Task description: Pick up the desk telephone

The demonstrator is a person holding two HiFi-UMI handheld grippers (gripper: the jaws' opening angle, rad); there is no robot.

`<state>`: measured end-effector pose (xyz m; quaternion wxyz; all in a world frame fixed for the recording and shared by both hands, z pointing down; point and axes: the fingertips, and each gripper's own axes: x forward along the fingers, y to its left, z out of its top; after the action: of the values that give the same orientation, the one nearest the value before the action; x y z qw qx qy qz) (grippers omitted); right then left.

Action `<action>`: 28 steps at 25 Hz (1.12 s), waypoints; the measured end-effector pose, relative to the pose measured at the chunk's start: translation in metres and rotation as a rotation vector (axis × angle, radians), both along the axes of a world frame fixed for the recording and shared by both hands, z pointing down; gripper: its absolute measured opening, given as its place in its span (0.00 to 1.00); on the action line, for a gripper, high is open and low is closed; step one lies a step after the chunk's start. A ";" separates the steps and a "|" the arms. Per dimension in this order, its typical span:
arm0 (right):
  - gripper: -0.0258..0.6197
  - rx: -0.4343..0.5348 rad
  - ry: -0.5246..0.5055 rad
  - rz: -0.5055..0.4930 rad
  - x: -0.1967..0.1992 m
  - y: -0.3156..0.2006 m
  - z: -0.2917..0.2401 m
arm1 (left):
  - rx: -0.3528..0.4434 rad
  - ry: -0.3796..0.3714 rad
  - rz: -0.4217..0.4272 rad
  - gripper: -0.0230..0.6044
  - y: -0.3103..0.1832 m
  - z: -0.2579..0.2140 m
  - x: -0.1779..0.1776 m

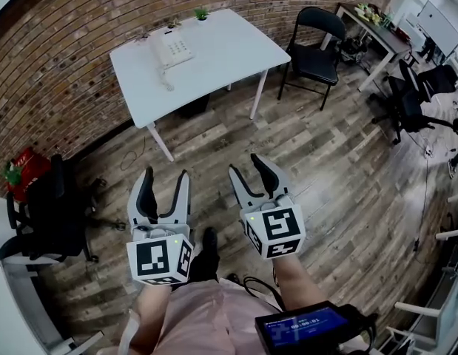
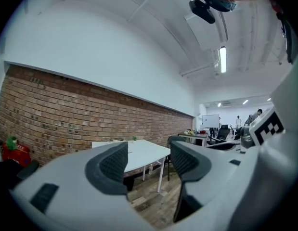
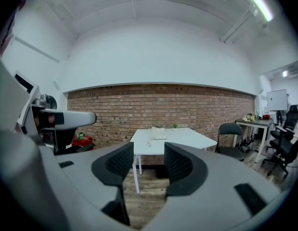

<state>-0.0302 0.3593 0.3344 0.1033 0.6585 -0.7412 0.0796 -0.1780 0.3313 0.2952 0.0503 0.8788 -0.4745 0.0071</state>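
Note:
A white desk telephone point(image 1: 170, 51) sits near the back left of a white table point(image 1: 221, 58) by the brick wall; in the right gripper view the telephone point(image 3: 157, 132) shows small on the table's point(image 3: 187, 141) top. My left gripper point(image 1: 164, 183) and right gripper point(image 1: 248, 170) hang over the wood floor, well short of the table. Both stand open with nothing between the fingers. The right jaws are closing slightly. In the left gripper view only the table point(image 2: 144, 153) shows past the left gripper point(image 2: 149, 160); the phone is too small to tell there.
A black folding chair point(image 1: 316, 41) stands right of the table. A dark office chair point(image 1: 51, 209) and a red item point(image 1: 25, 168) are at left. Another desk point(image 1: 369, 28) and office chairs point(image 1: 413, 98) lie at the far right. A small plant point(image 1: 202, 12) sits on the table's back edge.

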 end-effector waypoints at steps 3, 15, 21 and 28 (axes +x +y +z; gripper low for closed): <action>0.35 0.007 0.002 0.020 0.008 -0.033 -0.005 | 0.008 0.001 0.023 0.49 -0.036 -0.006 0.010; 0.34 0.062 0.035 0.077 0.031 -0.125 -0.028 | 0.042 0.020 0.096 0.47 -0.141 -0.018 0.045; 0.34 0.047 0.035 0.106 0.047 -0.148 -0.020 | 0.009 0.006 0.143 0.47 -0.165 -0.001 0.067; 0.34 0.039 0.029 0.090 0.063 -0.185 -0.012 | -0.021 -0.016 0.138 0.47 -0.196 0.018 0.084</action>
<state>0.0323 0.1738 0.3229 0.0975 0.6939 -0.7109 0.0603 -0.0936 0.1351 0.3128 0.0553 0.9088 -0.4129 0.0226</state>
